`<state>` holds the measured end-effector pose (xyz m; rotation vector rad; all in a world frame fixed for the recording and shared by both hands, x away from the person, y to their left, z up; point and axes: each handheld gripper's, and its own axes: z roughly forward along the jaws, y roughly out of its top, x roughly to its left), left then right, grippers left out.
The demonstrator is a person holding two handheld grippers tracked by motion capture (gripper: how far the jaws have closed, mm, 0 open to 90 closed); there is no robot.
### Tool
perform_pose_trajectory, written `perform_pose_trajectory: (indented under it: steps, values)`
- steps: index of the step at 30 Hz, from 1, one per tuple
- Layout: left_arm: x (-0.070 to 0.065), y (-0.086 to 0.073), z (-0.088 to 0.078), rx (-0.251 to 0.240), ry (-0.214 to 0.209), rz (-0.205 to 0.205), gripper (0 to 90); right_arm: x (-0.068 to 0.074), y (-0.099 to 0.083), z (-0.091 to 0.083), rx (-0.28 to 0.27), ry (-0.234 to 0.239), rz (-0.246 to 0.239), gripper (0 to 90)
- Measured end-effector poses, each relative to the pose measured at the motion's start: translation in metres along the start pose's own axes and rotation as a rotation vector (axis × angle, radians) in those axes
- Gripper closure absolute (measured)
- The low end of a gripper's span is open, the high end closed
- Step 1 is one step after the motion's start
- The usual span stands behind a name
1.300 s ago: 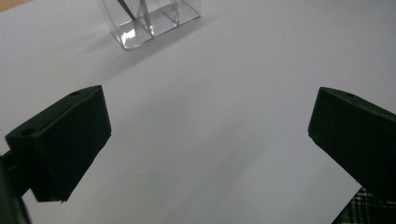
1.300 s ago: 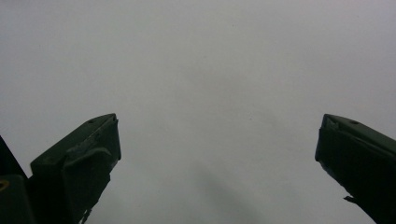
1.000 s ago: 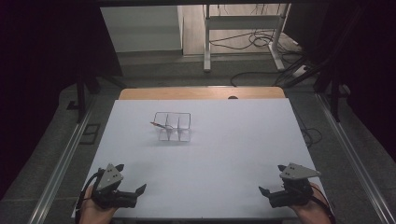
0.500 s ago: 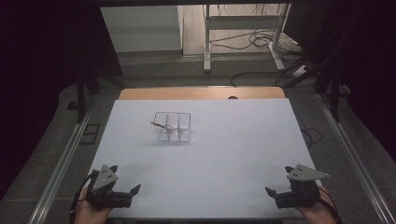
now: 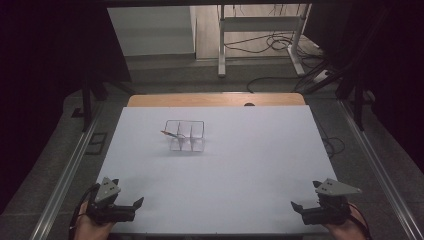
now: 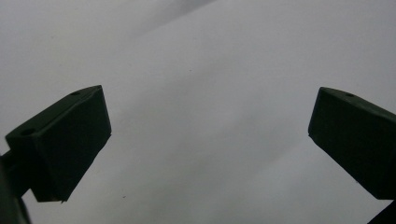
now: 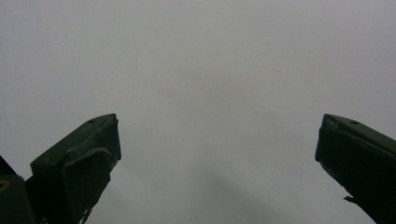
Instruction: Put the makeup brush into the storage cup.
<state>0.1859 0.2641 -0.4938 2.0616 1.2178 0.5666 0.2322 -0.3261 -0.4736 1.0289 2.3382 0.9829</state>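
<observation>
Clear divided organiser stands alone on the white table, left of its middle and nearer the far edge than the near one, with a thin orange-tipped stick lying in or across its left compartment; which, I cannot tell. Its long axis runs parallel to the far edge. From the left hand-held gripper at the near left corner it lies ahead and to the right; from the right hand-held gripper at the near right corner it lies ahead and well to the left, so the left one is nearer. Both rest low by the near edge, pointing inward toward each other, jaws spread wide with nothing between them.
</observation>
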Motion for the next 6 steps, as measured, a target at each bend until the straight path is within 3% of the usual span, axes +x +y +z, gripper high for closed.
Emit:
perform_pose_trajectory:
  steps: [6]
  values:
    - [-0.0002, 0.0004, 0.0008, 0.005, 0.003, 0.003, 0.0, -0.0010, -0.0019, 0.0005, 0.015, -0.002, 0.000, 0.6]
